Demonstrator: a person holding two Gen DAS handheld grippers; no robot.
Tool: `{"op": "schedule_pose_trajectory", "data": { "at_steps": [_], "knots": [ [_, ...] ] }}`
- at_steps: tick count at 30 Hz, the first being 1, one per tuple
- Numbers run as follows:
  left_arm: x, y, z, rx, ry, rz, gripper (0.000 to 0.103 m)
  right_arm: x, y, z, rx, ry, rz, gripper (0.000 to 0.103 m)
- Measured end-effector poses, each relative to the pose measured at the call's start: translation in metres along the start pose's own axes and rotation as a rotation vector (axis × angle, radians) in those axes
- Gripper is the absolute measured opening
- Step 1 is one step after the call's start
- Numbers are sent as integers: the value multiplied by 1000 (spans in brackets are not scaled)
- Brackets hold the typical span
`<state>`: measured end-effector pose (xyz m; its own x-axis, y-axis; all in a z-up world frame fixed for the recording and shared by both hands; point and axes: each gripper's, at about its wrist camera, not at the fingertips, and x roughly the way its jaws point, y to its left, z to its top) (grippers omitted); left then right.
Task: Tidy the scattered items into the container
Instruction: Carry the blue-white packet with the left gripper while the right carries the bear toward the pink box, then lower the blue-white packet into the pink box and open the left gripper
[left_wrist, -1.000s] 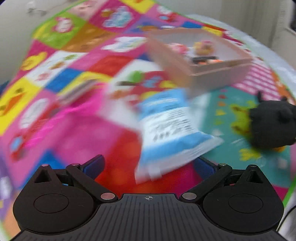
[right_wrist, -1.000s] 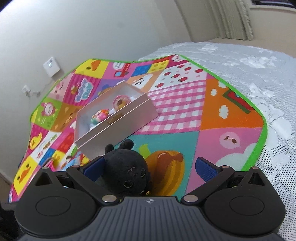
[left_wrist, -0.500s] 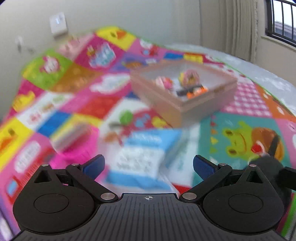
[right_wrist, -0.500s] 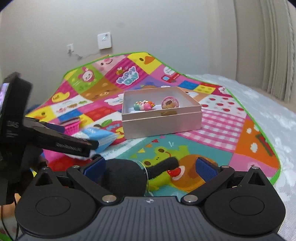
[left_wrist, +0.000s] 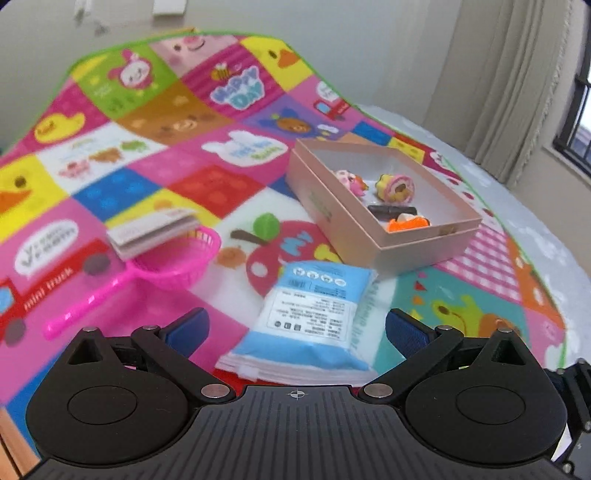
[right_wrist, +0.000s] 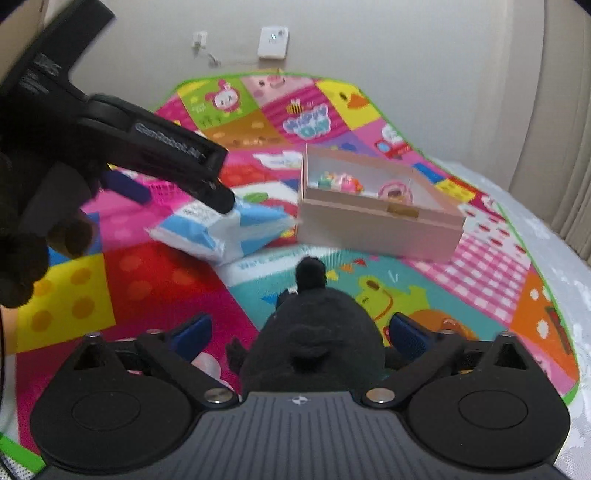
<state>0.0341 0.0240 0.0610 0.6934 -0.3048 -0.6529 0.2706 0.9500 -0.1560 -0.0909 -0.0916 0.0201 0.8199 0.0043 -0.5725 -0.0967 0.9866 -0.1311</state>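
A blue-and-white packet (left_wrist: 314, 314) lies flat on the colourful play mat between the wide-apart fingers of my left gripper (left_wrist: 295, 328), which is open and not touching it. Beyond it stands the pink box (left_wrist: 332, 206) holding several small toys (left_wrist: 395, 184). In the right wrist view a black plush toy (right_wrist: 314, 332) sits between the fingers of my right gripper (right_wrist: 299, 332). Its jaws are closing, and a gap shows at the left pad (right_wrist: 192, 334). The left gripper (right_wrist: 184, 198), held by a gloved hand (right_wrist: 33, 206), hovers over the packet (right_wrist: 221, 229) left of the box (right_wrist: 376, 225).
A pink plastic basket (left_wrist: 177, 258) with a long handle lies left of the packet, a small booklet (left_wrist: 151, 229) resting on its rim. The mat (left_wrist: 110, 192) covers a white lace bedspread (right_wrist: 554, 258). A wall with a socket (right_wrist: 273, 42) lies behind.
The right gripper rolled upright and swung around; the plush now sits centred between its fingers, which stand slightly narrower. The left gripper tilted up, and the packet lies sharp between its fingers.
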Motion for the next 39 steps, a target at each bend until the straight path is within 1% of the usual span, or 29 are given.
{"op": "schedule_pose_trajectory", "data": {
  "at_steps": [1,3,4,6,8,11,13,14,15,16,19,21,24,27,31,35,39],
  "knots": [
    [4,-5,-1,36,-4,7,103,1,-2,0,9,9,-8,79],
    [14,-19,-5,123,-4,43,103,1,-7,-1,33,7,-15,75],
    [19,-25,-8,165,-1,67,103,0,-10,-2,48,6,-8,74],
    [27,-32,-12,211,5,85,103,-2,-13,-2,64,3,0,74],
    [34,-35,-11,211,7,101,103,-3,-12,-4,63,0,0,74],
    [35,-31,-7,169,-1,107,102,-2,-10,-3,50,-1,-4,74],
    [34,-27,-6,144,1,103,85,-1,-10,-3,47,2,-6,74],
    [35,-26,-6,140,8,107,71,-1,-10,-3,46,5,-7,74],
    [36,-25,-6,137,12,110,73,0,-9,-2,45,10,-9,74],
    [36,-25,-8,137,12,112,73,0,-10,-2,44,15,-10,74],
    [33,-29,-11,165,10,118,67,0,-12,-1,53,34,-10,72],
    [25,-34,-12,186,10,114,63,-3,-18,2,86,60,4,70],
    [4,-41,-16,185,16,81,63,-13,-36,8,180,103,26,68],
    [-21,-53,-21,194,11,71,63,-27,-59,12,270,131,38,65],
    [-57,-78,-26,238,-24,44,63,-47,-84,25,316,113,19,61],
    [-87,-102,-25,276,-97,23,63,-69,-111,46,346,85,57,58],
    [-101,-117,-13,239,-163,-20,63,-92,-137,68,365,28,71,57]
  ]
}}
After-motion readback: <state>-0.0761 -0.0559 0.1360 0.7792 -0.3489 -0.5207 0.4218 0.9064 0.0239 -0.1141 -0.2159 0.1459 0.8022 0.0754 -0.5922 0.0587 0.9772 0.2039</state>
